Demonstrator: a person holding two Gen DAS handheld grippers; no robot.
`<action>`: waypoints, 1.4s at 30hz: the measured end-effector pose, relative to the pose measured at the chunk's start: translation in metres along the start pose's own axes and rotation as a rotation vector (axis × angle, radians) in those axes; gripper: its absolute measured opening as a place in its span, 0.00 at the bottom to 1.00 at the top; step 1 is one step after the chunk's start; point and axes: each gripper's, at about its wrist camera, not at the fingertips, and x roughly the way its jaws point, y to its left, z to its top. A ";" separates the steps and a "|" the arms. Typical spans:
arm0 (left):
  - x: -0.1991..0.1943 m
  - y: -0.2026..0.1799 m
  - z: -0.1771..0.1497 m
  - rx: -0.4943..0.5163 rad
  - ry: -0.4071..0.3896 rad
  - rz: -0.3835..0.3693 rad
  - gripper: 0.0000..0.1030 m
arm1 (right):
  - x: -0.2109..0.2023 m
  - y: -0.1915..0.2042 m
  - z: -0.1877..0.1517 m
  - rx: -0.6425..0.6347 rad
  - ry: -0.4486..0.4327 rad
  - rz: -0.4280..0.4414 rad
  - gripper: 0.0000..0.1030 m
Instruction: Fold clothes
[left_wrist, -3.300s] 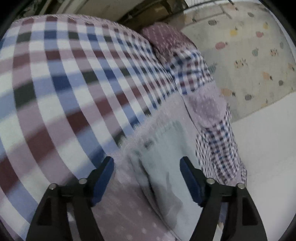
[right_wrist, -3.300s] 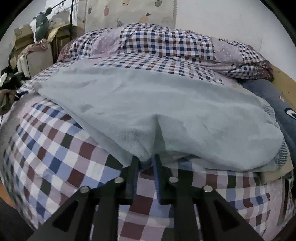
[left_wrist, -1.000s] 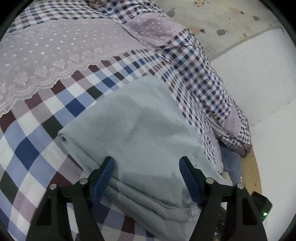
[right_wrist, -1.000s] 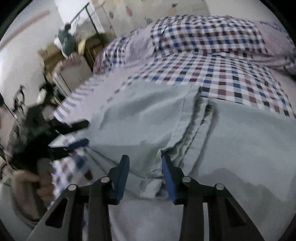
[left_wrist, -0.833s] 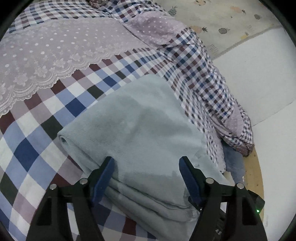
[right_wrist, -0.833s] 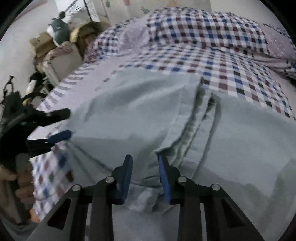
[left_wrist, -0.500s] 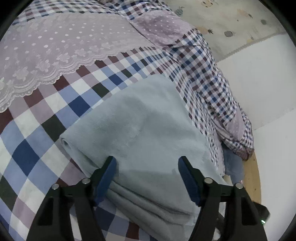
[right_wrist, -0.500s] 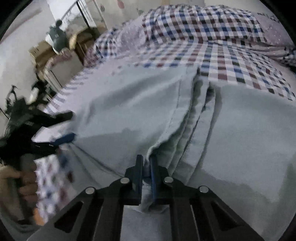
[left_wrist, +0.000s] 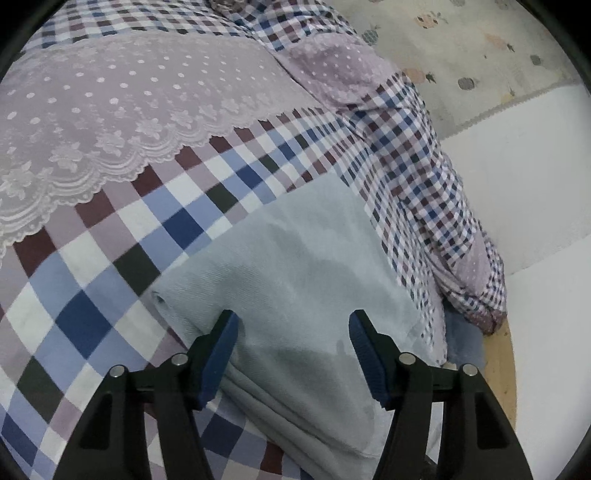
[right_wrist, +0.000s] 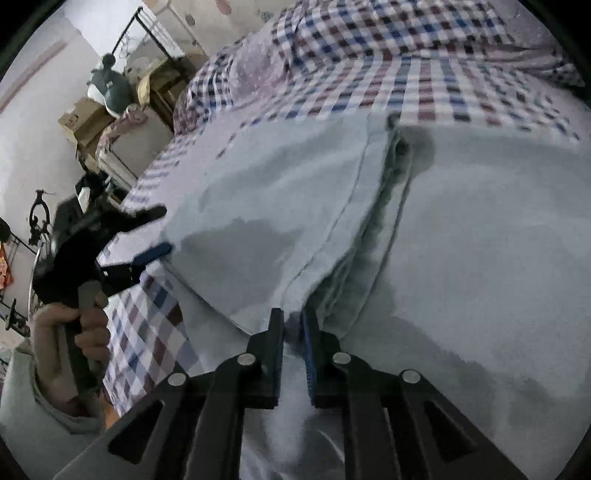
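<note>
Pinching a bunched edge of the pale blue-grey cotton garment (right_wrist: 461, 229), the right gripper (right_wrist: 292, 325) is nearly closed. Left gripper (left_wrist: 290, 328) is hovering spread over it. Garment is lying on the checked plaid bedspread (left_wrist: 122, 254), layered; another fold likely remaining.

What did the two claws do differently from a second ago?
The right claw went from open to pinched shut on the edge of the pale blue cloth, gathering the layers near the seam. The left claw stayed open, hovering over the folded end of the same cloth, which still lies on the checked bedspread.
</note>
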 end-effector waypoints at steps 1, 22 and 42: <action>0.000 0.001 0.000 -0.002 0.002 -0.001 0.65 | -0.003 -0.007 0.002 0.020 -0.008 0.005 0.18; -0.013 0.011 0.005 -0.010 0.003 0.088 0.57 | 0.022 -0.061 -0.002 0.393 0.125 0.192 0.44; -0.001 0.031 0.009 -0.043 0.031 0.089 0.68 | 0.049 -0.041 0.011 0.414 0.115 0.256 0.56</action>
